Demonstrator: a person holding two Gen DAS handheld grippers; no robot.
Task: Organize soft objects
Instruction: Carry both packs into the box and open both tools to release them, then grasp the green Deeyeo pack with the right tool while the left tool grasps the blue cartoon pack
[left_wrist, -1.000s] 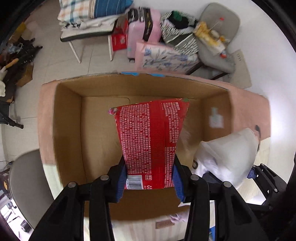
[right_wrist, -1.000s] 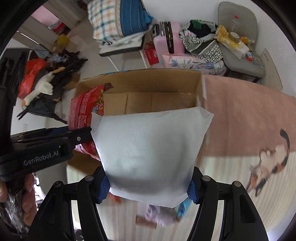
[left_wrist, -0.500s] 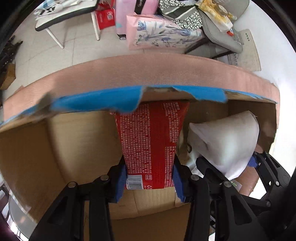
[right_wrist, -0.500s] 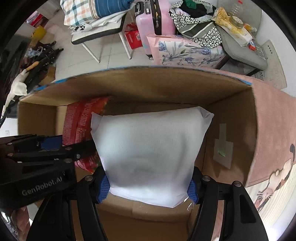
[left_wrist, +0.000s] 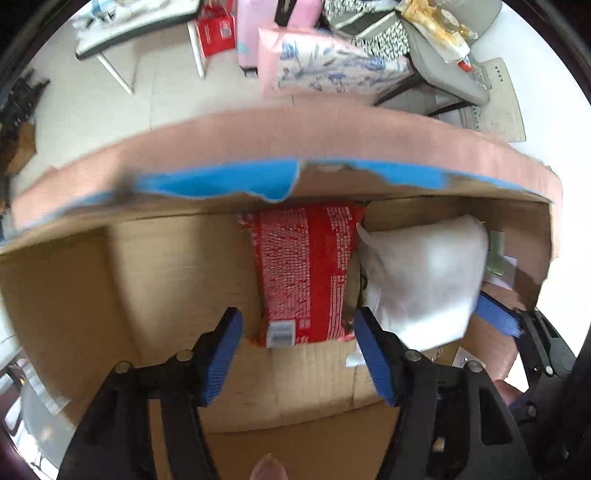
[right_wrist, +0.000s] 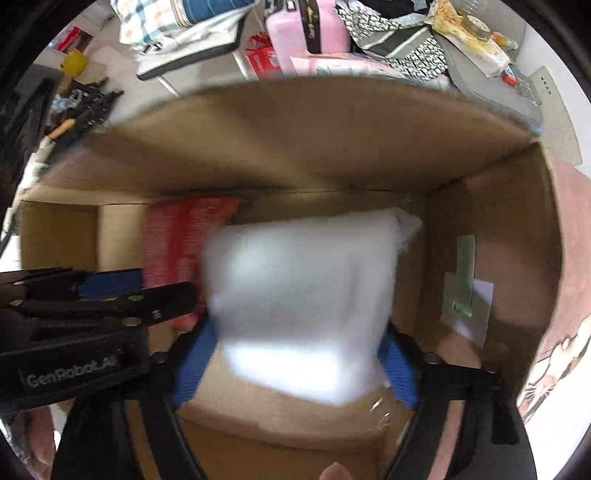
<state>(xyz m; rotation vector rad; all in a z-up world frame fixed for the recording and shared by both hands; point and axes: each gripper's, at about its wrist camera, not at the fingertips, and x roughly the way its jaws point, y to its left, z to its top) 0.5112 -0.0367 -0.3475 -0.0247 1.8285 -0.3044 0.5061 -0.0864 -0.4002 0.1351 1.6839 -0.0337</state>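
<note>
Now both packs sit inside the cardboard box (left_wrist: 110, 295): the left hand-held gripper (left_wrist: 297, 349) is opening off the red snack packet (left_wrist: 306, 277), the right hand-held gripper (right_wrist: 295, 365) opening around the white pillow pack (right_wrist: 306, 302). Release is underway; next, probably lifting clear.

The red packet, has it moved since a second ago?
Yes. The red packet has gone down into the cardboard box, below its blue-taped rim, where before it hung above the opening.
</note>
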